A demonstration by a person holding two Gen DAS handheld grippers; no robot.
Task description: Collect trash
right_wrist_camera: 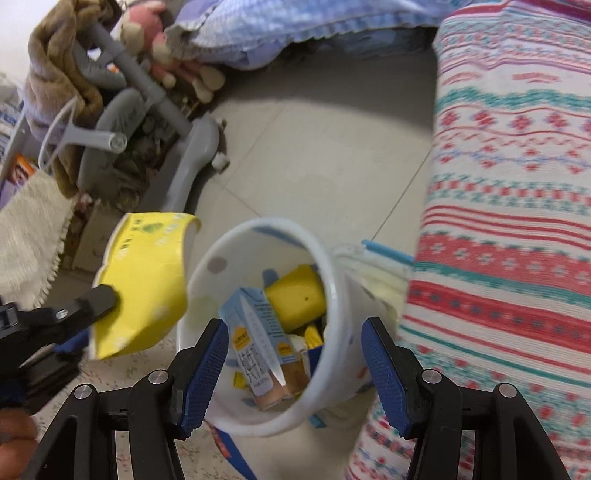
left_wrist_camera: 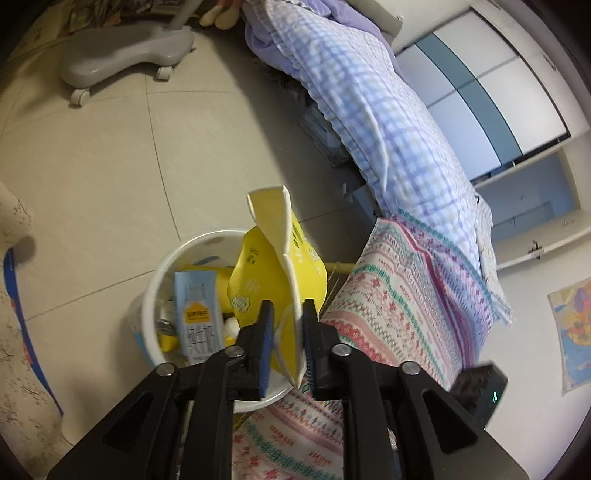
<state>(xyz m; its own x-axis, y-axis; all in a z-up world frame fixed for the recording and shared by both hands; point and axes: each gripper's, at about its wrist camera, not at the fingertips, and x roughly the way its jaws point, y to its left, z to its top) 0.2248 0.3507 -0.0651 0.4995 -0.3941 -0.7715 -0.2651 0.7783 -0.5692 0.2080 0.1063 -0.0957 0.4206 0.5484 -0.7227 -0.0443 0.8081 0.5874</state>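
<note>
My left gripper (left_wrist_camera: 288, 328) is shut on a crushed yellow paper bowl (left_wrist_camera: 280, 258) and holds it just above the rim of a white trash bin (left_wrist_camera: 147, 295). The right wrist view shows that bowl (right_wrist_camera: 144, 280) held left of the bin (right_wrist_camera: 332, 295) by the left gripper (right_wrist_camera: 92, 314). My right gripper (right_wrist_camera: 295, 354) is open and empty, its jaws standing either side of the bin's mouth. Inside the bin lie a light blue drink carton (right_wrist_camera: 258, 332) and yellow trash (right_wrist_camera: 295, 295). The carton also shows in the left wrist view (left_wrist_camera: 197, 314).
A bed with a patterned striped blanket (right_wrist_camera: 509, 221) stands right of the bin. A checked purple quilt (left_wrist_camera: 369, 110) lies further along it. A grey wheeled stand base (left_wrist_camera: 122, 51) and plush toys (right_wrist_camera: 147, 33) are across the tiled floor (left_wrist_camera: 92, 166).
</note>
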